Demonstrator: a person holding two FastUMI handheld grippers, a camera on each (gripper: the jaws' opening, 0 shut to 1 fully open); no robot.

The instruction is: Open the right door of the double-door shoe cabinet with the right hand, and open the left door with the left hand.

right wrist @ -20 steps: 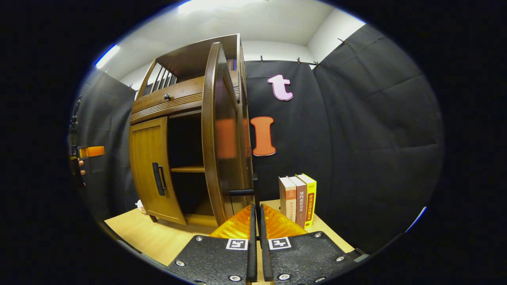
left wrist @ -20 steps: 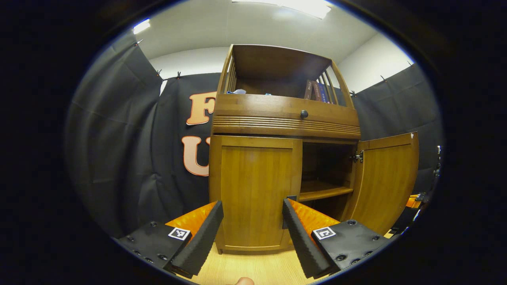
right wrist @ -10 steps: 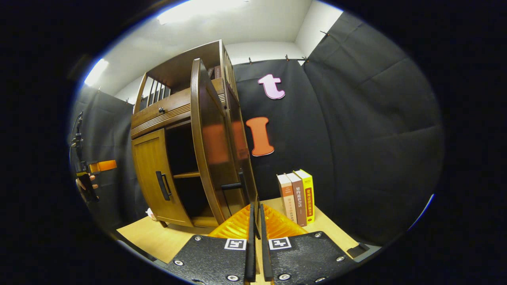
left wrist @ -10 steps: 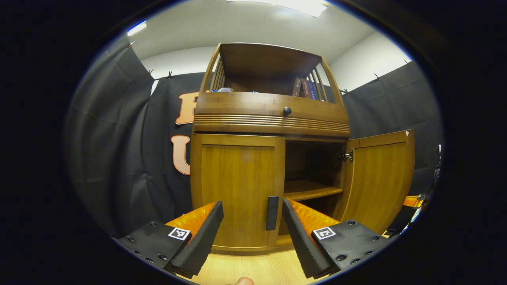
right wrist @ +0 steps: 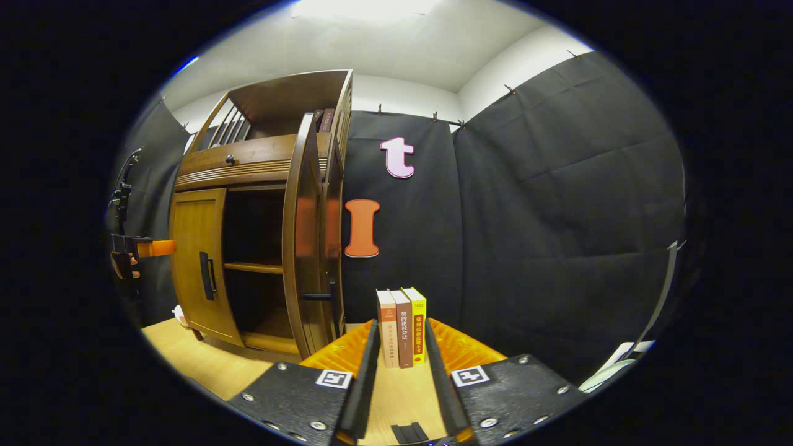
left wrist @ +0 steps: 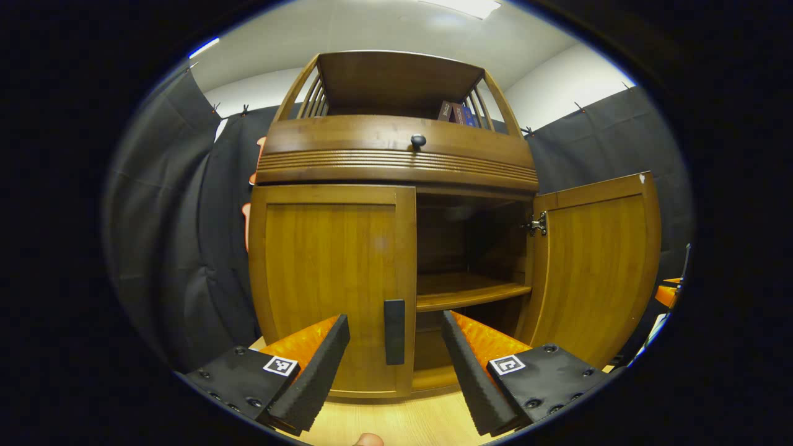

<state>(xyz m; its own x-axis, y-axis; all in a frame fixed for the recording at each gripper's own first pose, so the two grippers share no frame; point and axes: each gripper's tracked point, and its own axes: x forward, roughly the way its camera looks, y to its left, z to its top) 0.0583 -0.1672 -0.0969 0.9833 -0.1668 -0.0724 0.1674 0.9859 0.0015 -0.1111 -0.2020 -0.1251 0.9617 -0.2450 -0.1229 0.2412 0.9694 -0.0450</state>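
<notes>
Before the shoe cabinet [left wrist: 396, 161], both grippers, left [left wrist: 395, 347] and right [right wrist: 399, 359], gape empty; its dim interior seemingly holds nothing.

Glossy varnished wood shoe cabinet [left wrist: 334, 260]; matt black handle [left wrist: 394, 331]; metal hinge [left wrist: 536, 225]; pale wood-grain bench [right wrist: 204, 365].

A staged recording booth is shown rather than a home: black cloth walls [right wrist: 557, 204] are clipped up beneath a white ceiling [right wrist: 384, 43], and a wooden shoe cabinet [left wrist: 396, 161] and three books [right wrist: 403, 325] are set on a pale worktop [right wrist: 204, 365].
</notes>
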